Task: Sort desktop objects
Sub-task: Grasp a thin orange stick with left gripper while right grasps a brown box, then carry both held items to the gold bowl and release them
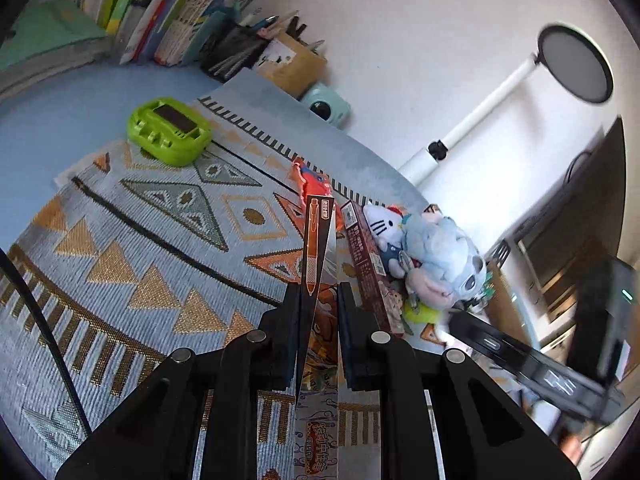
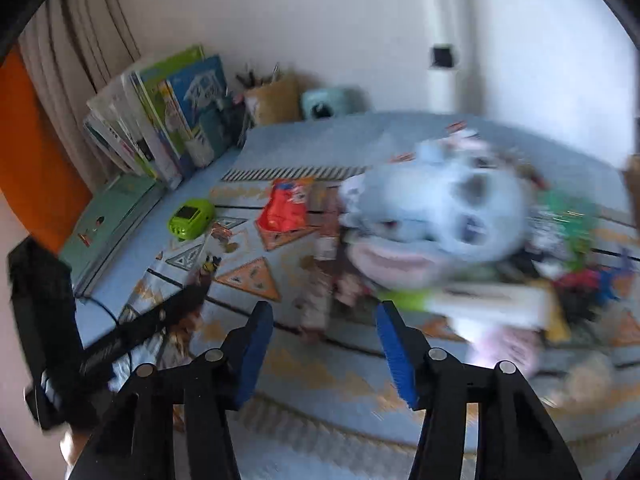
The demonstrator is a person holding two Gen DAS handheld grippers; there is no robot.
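Left wrist view has the left gripper [image 1: 319, 288] clamped on a slim pen box [image 1: 318, 236], a long, thin carton with glossy printed faces, held edge-up between the black pads above the woven mat [image 1: 132, 240]. To carry it well, I judge the grip should stay firm and low on the carton, since thin cardboard can twist or slip, and it should go down flat beside like items. Near its tip lie a crinkly orange packet [image 1: 310, 184], a brown box [image 1: 366, 264] and soft plush toys [image 1: 436, 256]; a hard green plastic case [image 1: 168, 130] sits well apart. Right wrist view, blurred, shows the right gripper [image 2: 325, 344] spread wide and empty, facing the plush pile.
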